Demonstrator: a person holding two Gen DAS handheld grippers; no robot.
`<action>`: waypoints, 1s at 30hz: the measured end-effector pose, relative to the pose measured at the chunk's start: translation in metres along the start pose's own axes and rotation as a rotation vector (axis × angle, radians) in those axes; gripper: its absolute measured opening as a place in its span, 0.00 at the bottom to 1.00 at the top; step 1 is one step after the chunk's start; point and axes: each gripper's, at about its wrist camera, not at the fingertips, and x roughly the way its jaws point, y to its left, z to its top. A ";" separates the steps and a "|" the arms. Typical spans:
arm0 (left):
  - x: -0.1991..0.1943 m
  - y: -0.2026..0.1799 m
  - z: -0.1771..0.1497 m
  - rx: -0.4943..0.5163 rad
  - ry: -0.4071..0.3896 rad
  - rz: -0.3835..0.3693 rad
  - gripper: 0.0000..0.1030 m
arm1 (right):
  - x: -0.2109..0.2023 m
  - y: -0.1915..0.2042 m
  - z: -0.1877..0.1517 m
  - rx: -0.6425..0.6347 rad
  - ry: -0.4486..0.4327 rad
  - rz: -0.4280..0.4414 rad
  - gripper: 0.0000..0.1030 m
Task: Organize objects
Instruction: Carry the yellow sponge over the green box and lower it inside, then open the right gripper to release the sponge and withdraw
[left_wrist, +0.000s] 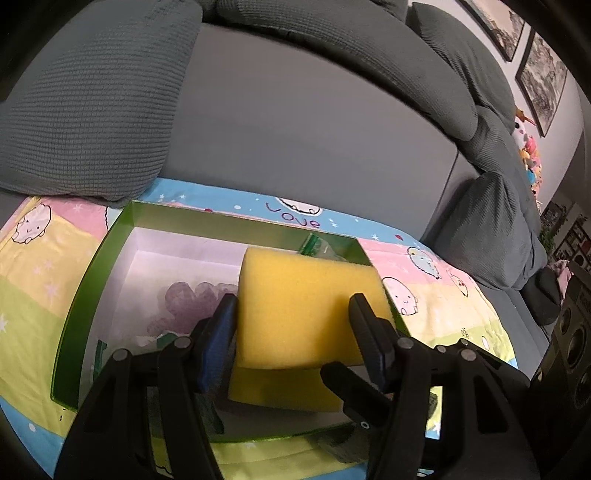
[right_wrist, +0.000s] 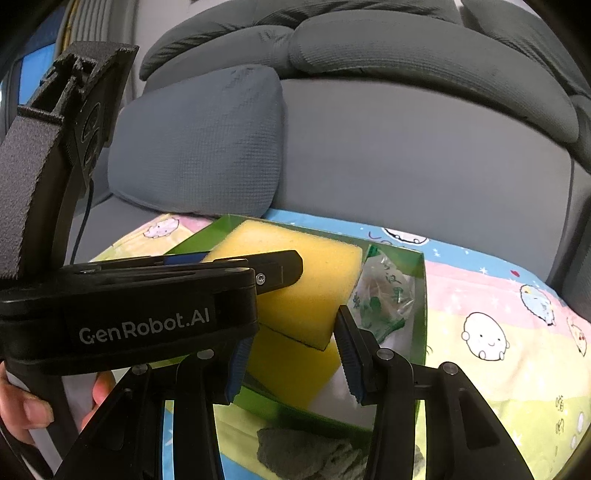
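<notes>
A: While the left gripper pinches the upper yellow sponge between its fingers, where does that sponge sit?

B: I hold it over the green box, which lies on the cartoon blanket spread on the sofa. It rests on, or hangs just above, a second yellow sponge already in the box; I cannot tell whether the two touch.

A: And the right gripper?

B: Its fingers are spread and hold nothing. They point at the same stack from the near side of the box.

A: How far along is the sorting?

B: I judge it partly done. The lower sponge and a clear packet with green print lie inside the box. The upper sponge is not yet let go. A grey cloth lies on the blanket outside the box's near wall, so I take it as left to pack. Much of the box floor shows bare.
</notes>
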 end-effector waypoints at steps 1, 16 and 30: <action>0.002 0.001 0.000 -0.005 0.005 0.004 0.59 | 0.003 0.000 0.000 0.001 0.006 0.003 0.45; 0.028 0.015 -0.003 -0.053 0.076 0.052 0.60 | 0.030 -0.008 -0.006 0.016 0.095 0.017 0.45; 0.019 0.026 -0.002 -0.114 0.065 0.043 0.85 | 0.030 -0.015 -0.007 0.057 0.129 0.001 0.53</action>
